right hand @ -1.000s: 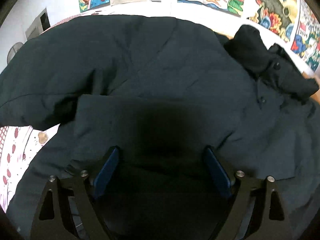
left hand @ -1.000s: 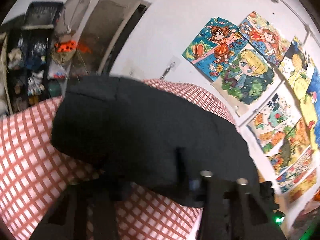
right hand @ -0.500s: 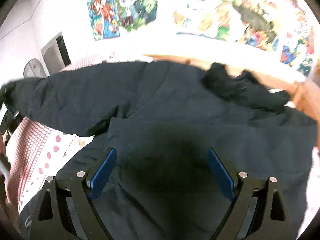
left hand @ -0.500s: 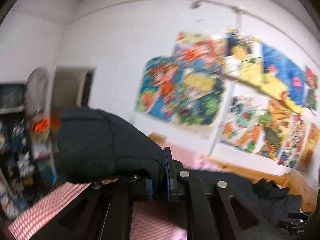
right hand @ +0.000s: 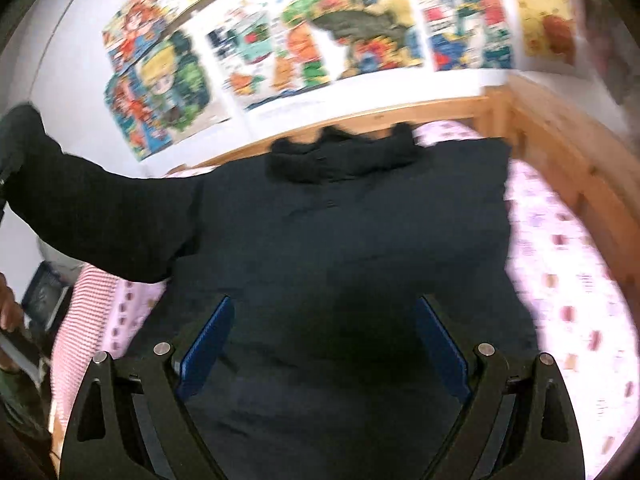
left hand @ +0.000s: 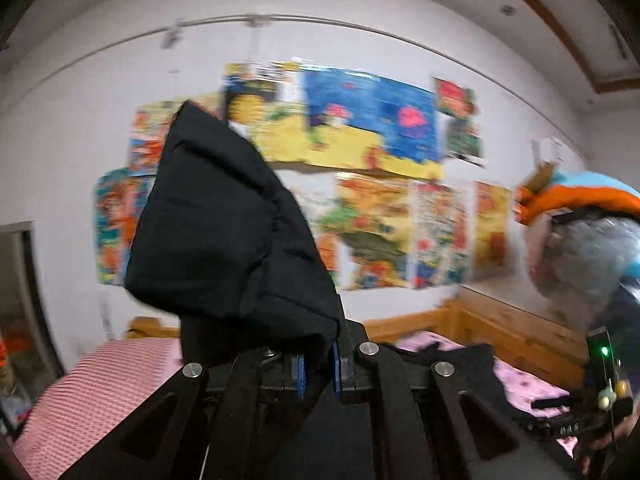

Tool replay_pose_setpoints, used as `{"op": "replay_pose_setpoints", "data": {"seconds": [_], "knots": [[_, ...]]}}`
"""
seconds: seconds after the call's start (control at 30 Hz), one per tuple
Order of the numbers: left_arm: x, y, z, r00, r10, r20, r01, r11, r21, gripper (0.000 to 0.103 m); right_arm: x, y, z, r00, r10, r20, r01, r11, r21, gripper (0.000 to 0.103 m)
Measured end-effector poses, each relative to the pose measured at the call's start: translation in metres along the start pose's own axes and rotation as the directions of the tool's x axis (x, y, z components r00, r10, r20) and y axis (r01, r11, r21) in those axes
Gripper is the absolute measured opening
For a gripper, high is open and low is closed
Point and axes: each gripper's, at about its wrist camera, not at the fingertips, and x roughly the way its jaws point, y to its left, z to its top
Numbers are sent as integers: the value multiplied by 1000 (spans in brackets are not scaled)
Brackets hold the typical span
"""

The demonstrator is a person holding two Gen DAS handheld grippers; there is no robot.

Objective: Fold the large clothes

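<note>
A large black padded jacket [right hand: 352,240] lies spread on the bed, collar [right hand: 340,156] toward the wall. Its left sleeve [right hand: 100,216] is lifted off the bed up to the left. My left gripper [left hand: 318,368] is shut on the sleeve's cuff end [left hand: 224,232], which stands up in front of the camera. My right gripper [right hand: 324,344] is open and empty, hovering over the jacket's lower body with the blue pads [right hand: 206,346] wide apart.
The bed has a pink patterned sheet [right hand: 568,288] and a wooden frame [right hand: 560,152] along the wall. A red checked cover [left hand: 92,392] lies at the left. Colourful posters [right hand: 320,32] cover the wall. The person's head [left hand: 584,248] is at the right in the left wrist view.
My left gripper has closed on the sleeve and raised it high off the bed, swinging toward the wall. My right gripper has pulled back and up from the jacket, still open.
</note>
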Motion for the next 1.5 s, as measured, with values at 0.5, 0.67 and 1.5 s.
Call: {"op": "replay_pose_setpoints", "data": {"seconds": [0.5,0.67,1.5], "knots": [[86,-160,-132,807,-374,-457,414,910,-13,9,-20,-130,-29,998,33,57,-47,962,270,88],[101,-166,-161,710,-410,-572,472,880,-46,19,-6,-144,-39,983,155,99,-177,943,283,88],[105,46,-122,815,-184,-550,149,983,-108,91,55,-81,-47,991,85,-102,-62,976,208,3]]}}
